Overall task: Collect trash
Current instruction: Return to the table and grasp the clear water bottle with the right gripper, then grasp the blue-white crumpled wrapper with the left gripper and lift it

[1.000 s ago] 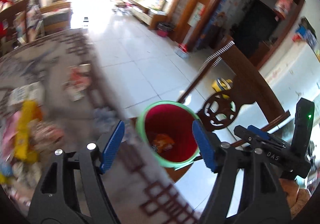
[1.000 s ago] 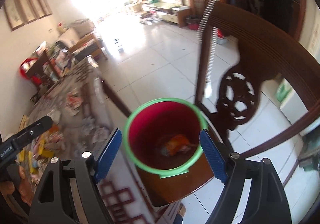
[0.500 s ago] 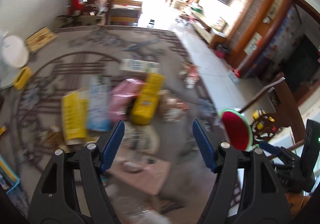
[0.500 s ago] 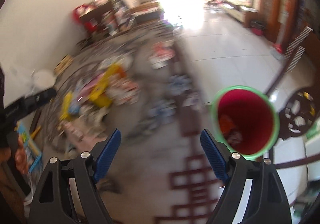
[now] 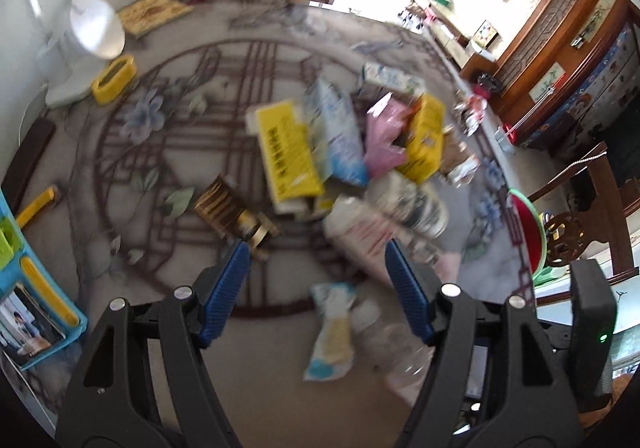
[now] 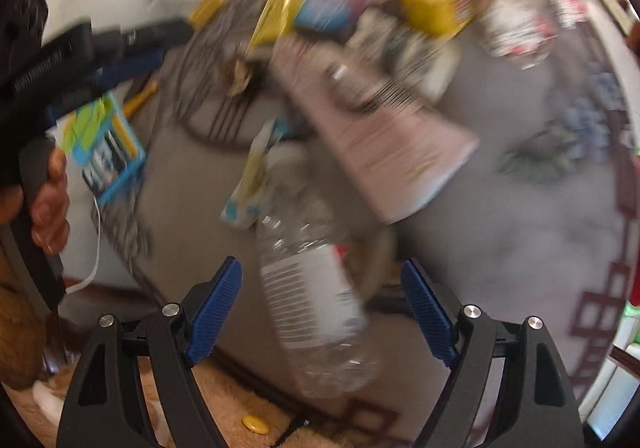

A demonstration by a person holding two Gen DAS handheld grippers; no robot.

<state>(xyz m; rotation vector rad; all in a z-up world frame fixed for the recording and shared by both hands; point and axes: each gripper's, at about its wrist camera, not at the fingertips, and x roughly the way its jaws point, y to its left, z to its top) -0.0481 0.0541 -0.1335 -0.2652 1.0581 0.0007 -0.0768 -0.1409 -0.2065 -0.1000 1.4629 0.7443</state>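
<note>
A pile of trash lies on a patterned grey table: a yellow packet (image 5: 286,152), a pink bag (image 5: 382,136), a yellow box (image 5: 426,138) and a pink-white carton (image 5: 368,240). A clear plastic bottle (image 6: 316,288) lies near the table's front edge, between the fingers of my open right gripper (image 6: 322,296). My left gripper (image 5: 318,276) is open and empty above a small blue-yellow wrapper (image 5: 332,332). The red bin with a green rim (image 5: 528,232) stands past the table's right edge.
A white fan (image 5: 86,44), a yellow holder (image 5: 114,78) and a blue box (image 5: 28,312) sit at the table's left. A gold-brown box (image 5: 232,212) lies mid-table. A wooden chair (image 5: 580,208) stands behind the bin. The right wrist view is motion-blurred.
Both grippers have swung left from over the bin to the table's trash pile. The right gripper now has the clear bottle between its open fingers.
</note>
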